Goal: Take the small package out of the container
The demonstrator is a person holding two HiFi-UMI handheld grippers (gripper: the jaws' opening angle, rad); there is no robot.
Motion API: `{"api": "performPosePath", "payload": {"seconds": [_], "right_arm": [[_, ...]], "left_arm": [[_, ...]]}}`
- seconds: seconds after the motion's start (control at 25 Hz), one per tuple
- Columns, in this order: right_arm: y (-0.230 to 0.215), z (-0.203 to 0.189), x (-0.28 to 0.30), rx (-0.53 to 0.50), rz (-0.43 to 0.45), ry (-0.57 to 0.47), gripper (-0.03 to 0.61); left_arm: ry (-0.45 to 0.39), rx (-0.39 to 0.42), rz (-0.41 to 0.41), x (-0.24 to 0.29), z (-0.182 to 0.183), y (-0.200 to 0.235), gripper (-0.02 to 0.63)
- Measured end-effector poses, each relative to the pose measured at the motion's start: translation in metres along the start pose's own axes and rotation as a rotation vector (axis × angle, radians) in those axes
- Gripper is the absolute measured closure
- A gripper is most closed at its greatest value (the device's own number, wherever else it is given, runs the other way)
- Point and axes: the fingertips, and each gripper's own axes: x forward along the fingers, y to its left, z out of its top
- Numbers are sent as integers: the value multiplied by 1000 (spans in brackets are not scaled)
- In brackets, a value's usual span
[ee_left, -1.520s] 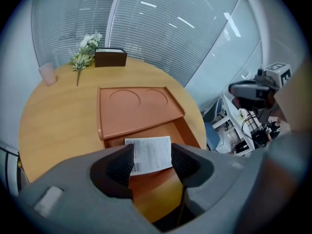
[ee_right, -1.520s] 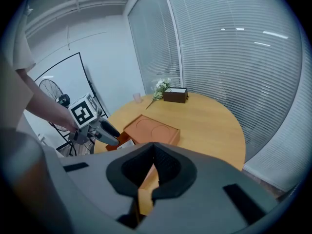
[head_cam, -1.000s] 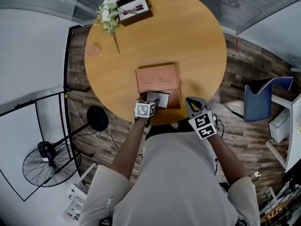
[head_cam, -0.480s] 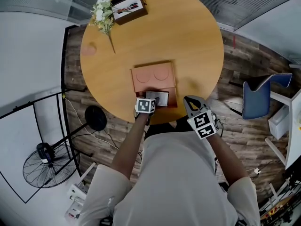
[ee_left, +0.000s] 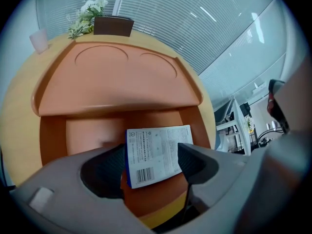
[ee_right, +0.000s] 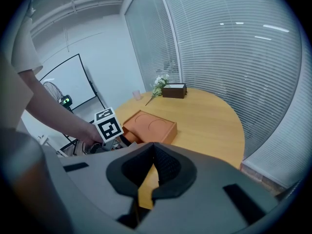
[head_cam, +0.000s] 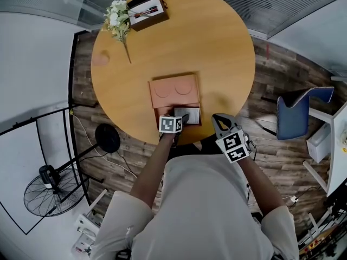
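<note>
An orange container (head_cam: 172, 90) lies on the round wooden table (head_cam: 217, 47), its lower drawer part pulled out toward me. The small package (ee_left: 157, 152), white with print and a barcode, sits between the jaws of my left gripper (ee_left: 149, 163), which is shut on it over the open drawer. The head view has the package (head_cam: 188, 115) at the container's near right corner, just ahead of the left gripper (head_cam: 181, 120). My right gripper (head_cam: 219, 122) hangs at the table's near edge, shut and empty. From the right gripper (ee_right: 151, 172) view the container (ee_right: 151, 125) lies ahead to the left.
A bunch of white flowers (head_cam: 117, 18), a dark brown box with pens (head_cam: 147, 7) and a small pink cup (head_cam: 101, 59) stand at the table's far left. A blue chair (head_cam: 299, 111) stands on the right, a floor fan (head_cam: 53, 187) on the left.
My left gripper has shifted a little to the right along the drawer with the package in it. The right gripper has stayed where it was.
</note>
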Motion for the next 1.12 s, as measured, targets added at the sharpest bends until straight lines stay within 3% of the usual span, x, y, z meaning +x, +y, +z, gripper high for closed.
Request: {"api": "performPosePath", "payload": {"seconds": [0.16, 0.36, 0.48, 0.68, 0.88, 1.12], "right_arm": [[-4, -8, -4, -7, -5, 13, 574], [-7, -8, -6, -1, -8, 6, 574], [-9, -9, -9, 2, -9, 4, 574], [-10, -7, -10, -1, -8, -5, 574], [-10, -2, -6, -13, 3, -13, 574], [-5, 5, 0, -31, 22, -19, 575]], "left_arm": [[6, -4, 24, 2, -2, 2, 290], [79, 27, 69, 11, -6, 4, 279], [75, 26, 47, 10, -7, 0, 278], [-19, -58, -51, -9, 2, -10, 278], [-178, -119, -101, -47, 22, -25, 278], [-301, -99, -196, -75, 35, -55, 278]]}}
